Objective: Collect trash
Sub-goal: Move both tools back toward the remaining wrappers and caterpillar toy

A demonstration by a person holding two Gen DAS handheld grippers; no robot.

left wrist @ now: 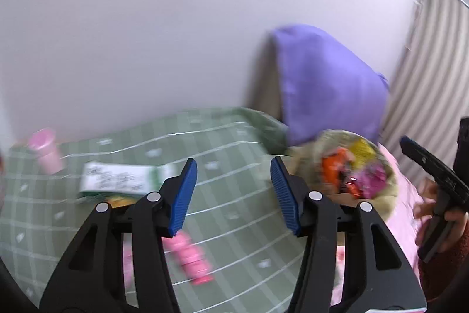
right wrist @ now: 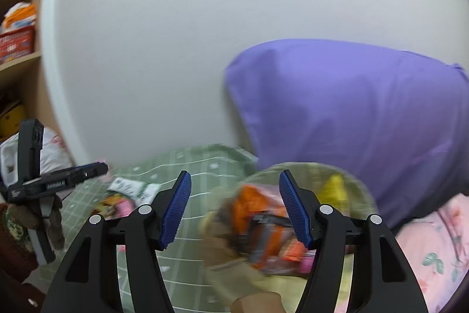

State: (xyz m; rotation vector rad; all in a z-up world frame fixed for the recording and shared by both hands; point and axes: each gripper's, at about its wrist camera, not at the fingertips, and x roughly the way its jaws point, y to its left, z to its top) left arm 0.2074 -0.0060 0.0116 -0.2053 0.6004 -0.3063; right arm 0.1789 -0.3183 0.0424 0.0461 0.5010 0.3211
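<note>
Both claws are spread wide with nothing between the blue pads. The left claw (left wrist: 233, 192) hangs over a green checked bedspread (left wrist: 222, 175). The right claw (right wrist: 235, 209) sits right above the basket (right wrist: 363, 195), its right pad overlapping the basket's contents in the view.

The basket's a round, tan-rimmed thing, pretty smeared by motion blur. Inside I can pick out an orange wrapper (right wrist: 258, 213), something yellow (right wrist: 334, 189) at the far side, and a bit of pink (left wrist: 372, 178) that shows better from the left wrist camera. That's three colours of trash, but an exact piece count isn't possible with the blur.

Still lying on the bedspread: one white-and-green packet (left wrist: 123, 176) with print on it (unreadable), a colourful wrapper (right wrist: 112, 203) tucked just beside it, one pink sleeve of round candies (left wrist: 190, 260) near the left claw's left finger, and a pink cup-shaped thing (left wrist: 47, 150) far left. Another pink scrap is mostly hidden behind the left finger.

Behind the basket a purple pillow (right wrist: 360, 119) leans on the white wall (right wrist: 176, 34), with a pink floral cloth (right wrist: 433, 248) to the right. A shelf (right wrist: 20, 60) with boxes is cut off at the right camera's left edge.
</note>
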